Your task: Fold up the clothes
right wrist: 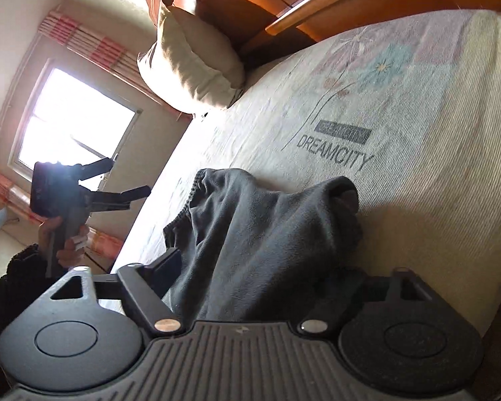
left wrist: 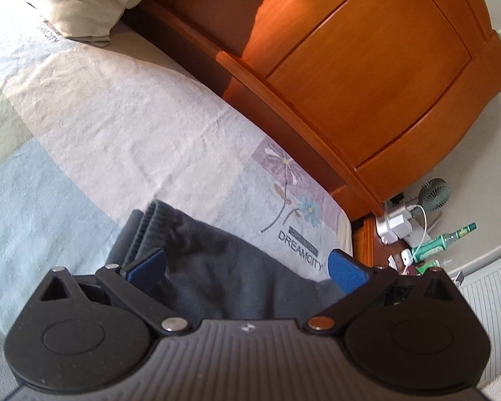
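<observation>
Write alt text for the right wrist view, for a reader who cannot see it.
A dark grey garment lies bunched on a bed, its near part between the right gripper's jaws. To the left, a hand holds the left gripper open in the air before a bright window; a pillow leans against the wooden headboard.

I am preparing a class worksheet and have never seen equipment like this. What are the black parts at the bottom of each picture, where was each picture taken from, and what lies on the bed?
There is no robot here. A person holds a two-finger gripper in each hand, and each gripper has a camera looking along its fingers. One picture comes from the left gripper, the other from the right gripper. A dark grey garment with an elastic band lies crumpled on the printed bed sheet, near a pillow and a wooden headboard. The left gripper is open and empty, held up by a hand. The garment lies between the right gripper's fingers, but whether they pinch it cannot be told.
</observation>
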Tool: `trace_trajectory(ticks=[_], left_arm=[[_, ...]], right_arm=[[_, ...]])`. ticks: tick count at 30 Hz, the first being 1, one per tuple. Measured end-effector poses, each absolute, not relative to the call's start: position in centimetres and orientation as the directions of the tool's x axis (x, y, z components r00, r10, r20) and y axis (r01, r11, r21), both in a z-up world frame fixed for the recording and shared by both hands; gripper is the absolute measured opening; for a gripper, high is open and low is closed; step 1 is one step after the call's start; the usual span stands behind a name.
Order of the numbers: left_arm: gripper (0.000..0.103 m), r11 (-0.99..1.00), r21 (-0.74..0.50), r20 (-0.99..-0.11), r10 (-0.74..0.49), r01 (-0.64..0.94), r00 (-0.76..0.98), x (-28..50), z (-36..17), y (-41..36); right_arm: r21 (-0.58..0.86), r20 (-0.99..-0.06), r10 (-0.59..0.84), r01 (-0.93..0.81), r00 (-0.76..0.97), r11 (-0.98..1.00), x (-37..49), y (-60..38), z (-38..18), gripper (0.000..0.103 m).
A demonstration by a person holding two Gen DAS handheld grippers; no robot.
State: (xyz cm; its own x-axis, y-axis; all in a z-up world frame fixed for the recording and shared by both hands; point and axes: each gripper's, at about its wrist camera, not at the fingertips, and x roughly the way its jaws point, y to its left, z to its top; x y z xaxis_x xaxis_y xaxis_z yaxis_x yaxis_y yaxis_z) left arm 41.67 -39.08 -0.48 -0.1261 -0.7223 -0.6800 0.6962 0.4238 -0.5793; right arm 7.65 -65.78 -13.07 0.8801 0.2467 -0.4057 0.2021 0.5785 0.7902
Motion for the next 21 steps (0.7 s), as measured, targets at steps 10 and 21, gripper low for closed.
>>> trace_trajectory(ticks=[10, 21], left_arm=[[0.102, 0.487, -0.646, -0.631, -0.774, 0.588, -0.051, 37.7, -4.4, -34.0], [0.102, 0.591, -0.757, -0.593, -0.801, 0.277, 0.089, 39.5, -10.5, -28.4]], right_arm=[[0.746, -0.497, 0.163, 0.324, 0.852, 0.582, 6.3, -67.5, -14.8, 0.032], [0.837, -0.411, 0.240, 0.260, 0.879, 0.481, 4.1, -65.8, -15.5, 0.048]])
